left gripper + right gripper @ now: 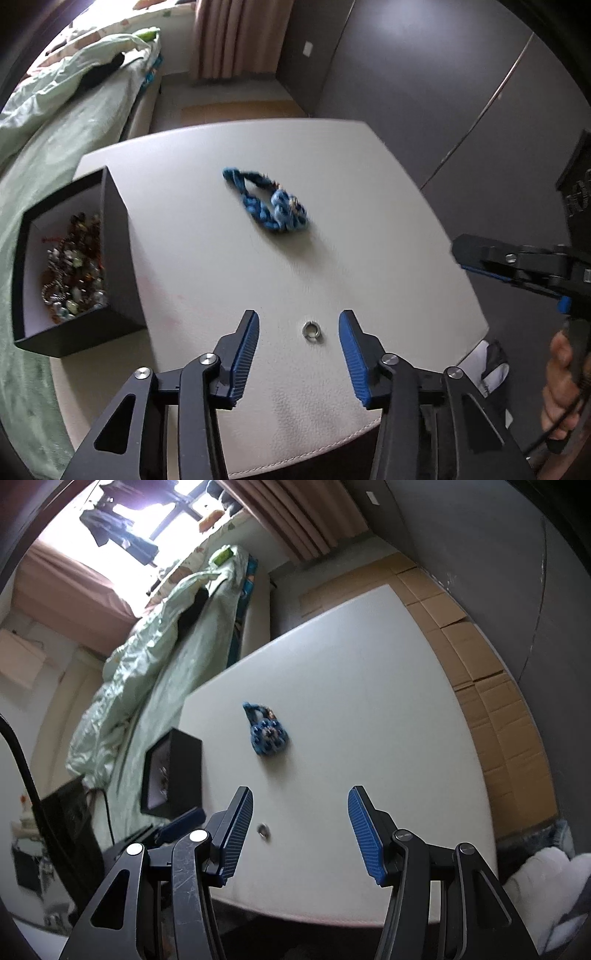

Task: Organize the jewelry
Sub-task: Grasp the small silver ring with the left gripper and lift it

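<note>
Indoors, a pale off-white table (229,258) with rounded corners and a faintly grained, leather-like top stands beside a bed (66,122) heaped with crumpled mint-green bedding. Pinkish pleated curtains (229,37) hang beyond, next to dark grey walls.

On the table lie a knotted blue braided bracelet (269,201) near the middle and a small silver metal ring (312,329) near the front edge. At the table's left edge sits a square black box (118,236), white inside, heaped with mixed beaded jewelry (74,269).

The left gripper (299,332) has black arms and ribbed blue pads, parted with nothing held; the ring lies on the table between them. The right gripper (301,812) is likewise parted and empty, the ring just beside its left pad.

Only the right view shows flattened cardboard (480,686) on the floor and a bright window (122,520). Only the left view shows the box's contents clearly, and a hand (565,384) gripping the right tool's handle.
</note>
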